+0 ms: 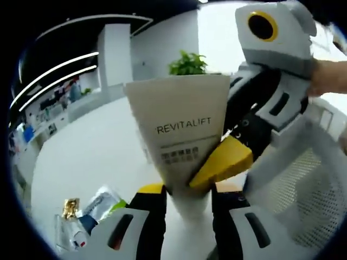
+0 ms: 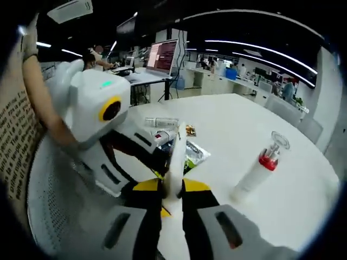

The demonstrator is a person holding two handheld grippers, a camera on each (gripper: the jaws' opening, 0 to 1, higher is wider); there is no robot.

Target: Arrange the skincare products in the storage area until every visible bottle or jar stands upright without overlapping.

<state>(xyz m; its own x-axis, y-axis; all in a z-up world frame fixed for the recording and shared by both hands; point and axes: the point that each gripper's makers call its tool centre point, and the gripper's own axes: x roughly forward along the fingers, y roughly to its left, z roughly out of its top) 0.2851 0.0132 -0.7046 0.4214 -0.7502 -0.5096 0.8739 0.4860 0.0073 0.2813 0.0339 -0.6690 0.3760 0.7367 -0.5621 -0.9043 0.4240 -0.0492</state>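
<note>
Left gripper view: both my grippers [image 1: 184,197] [image 2: 172,190] pinch the REVITALIFT tube [image 1: 181,135]; opposing pulls could crease it.

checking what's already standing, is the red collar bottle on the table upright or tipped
Upright. In the right gripper view the bottle stands on its base on the white table, clear cap at the top, apart from the other products.

Left hand-held gripper [image 1: 187,197] gripping Revitalift tube [image 1: 179,127], right hand-held gripper [image 1: 225,162] pinching it
</note>
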